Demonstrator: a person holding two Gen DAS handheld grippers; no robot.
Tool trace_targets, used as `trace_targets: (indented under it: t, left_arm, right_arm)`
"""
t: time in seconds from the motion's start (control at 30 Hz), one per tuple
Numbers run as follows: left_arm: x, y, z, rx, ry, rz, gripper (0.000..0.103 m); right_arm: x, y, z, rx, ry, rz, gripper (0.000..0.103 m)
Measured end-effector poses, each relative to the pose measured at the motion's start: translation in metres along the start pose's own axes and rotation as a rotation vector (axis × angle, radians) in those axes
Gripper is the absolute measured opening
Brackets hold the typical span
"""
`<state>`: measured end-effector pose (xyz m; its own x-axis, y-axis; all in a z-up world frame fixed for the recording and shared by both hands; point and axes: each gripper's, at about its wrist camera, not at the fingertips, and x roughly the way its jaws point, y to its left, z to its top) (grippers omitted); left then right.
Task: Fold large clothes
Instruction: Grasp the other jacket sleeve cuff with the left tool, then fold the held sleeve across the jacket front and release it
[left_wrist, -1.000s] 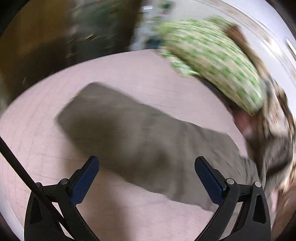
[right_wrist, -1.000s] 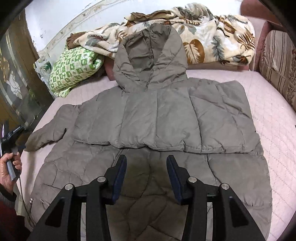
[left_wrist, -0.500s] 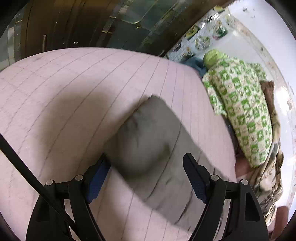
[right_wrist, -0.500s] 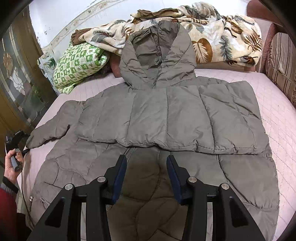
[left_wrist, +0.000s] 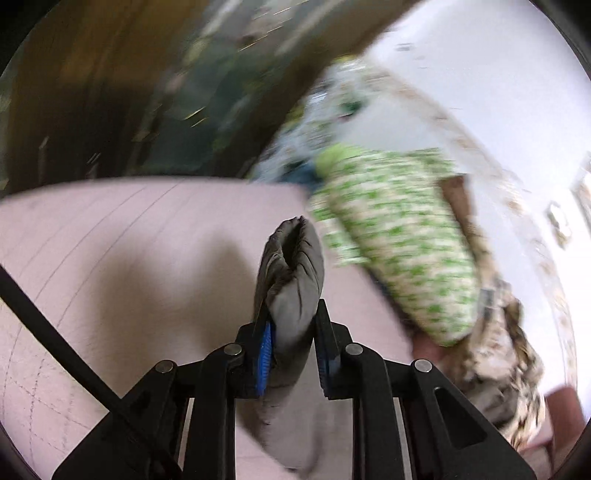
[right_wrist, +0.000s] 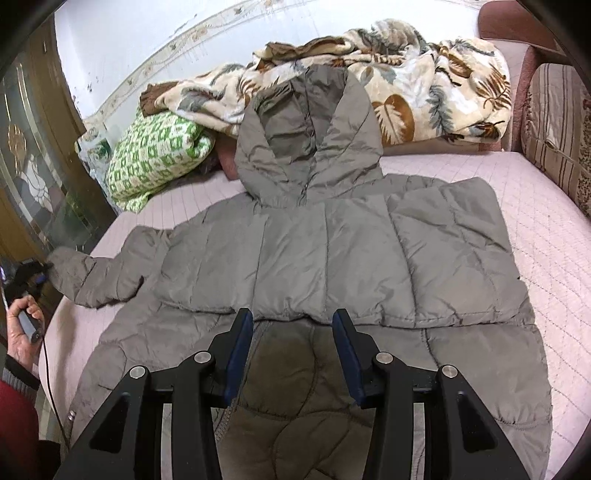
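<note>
Left tongs are clamping down on the cuff end of the grey puffer jacket's sleeve, which is poking up between the blue pads over the pink quilted bed; pretty blurry view, but a green-and-white checked blanket is sitting off to the right. Over on the right wrist view, the right tongs are hanging open above the jacket, gripping nothing. That jacket is lying spread flat on the bed, hood resting against a leaf-print blanket, and its sleeve is stretching out left to where the left hand is holding the other tool.
</note>
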<state>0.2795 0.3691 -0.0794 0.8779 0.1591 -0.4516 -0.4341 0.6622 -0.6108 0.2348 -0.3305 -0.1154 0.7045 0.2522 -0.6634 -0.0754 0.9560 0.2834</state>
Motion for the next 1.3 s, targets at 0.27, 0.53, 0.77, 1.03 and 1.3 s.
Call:
trace_targets:
  t: [0.27,0.53,0.77,1.03,1.3]
  left_arm:
    - [-0.065,-0.134,-0.021,0.207,-0.024,-0.271,0.02]
    - [-0.125,-0.244,-0.077,0.33,0.031,-0.468,0.02]
    - [-0.134,-0.348,-0.172,0.462,0.164,-0.559,0.02]
    - [-0.104,-0.42,-0.328,0.611,0.372,-0.567,0.02]
    - [-0.046,-0.408,-0.453,0.787,0.561,-0.411,0.022]
  right_arm:
    - [-0.019,-0.021,0.009,0.062,-0.068,-0.007,0.049]
    - [-0.044,-0.06,0.02,0.147,-0.155,-0.016,0.049]
    - [-0.066,-0.11,0.019,0.272,-0.211,-0.019,0.049]
    - [-0.088,-0.15,0.021,0.373,-0.267,-0.035,0.049]
    - [-0.099,-0.163,0.027,0.402,-0.294,-0.03,0.049]
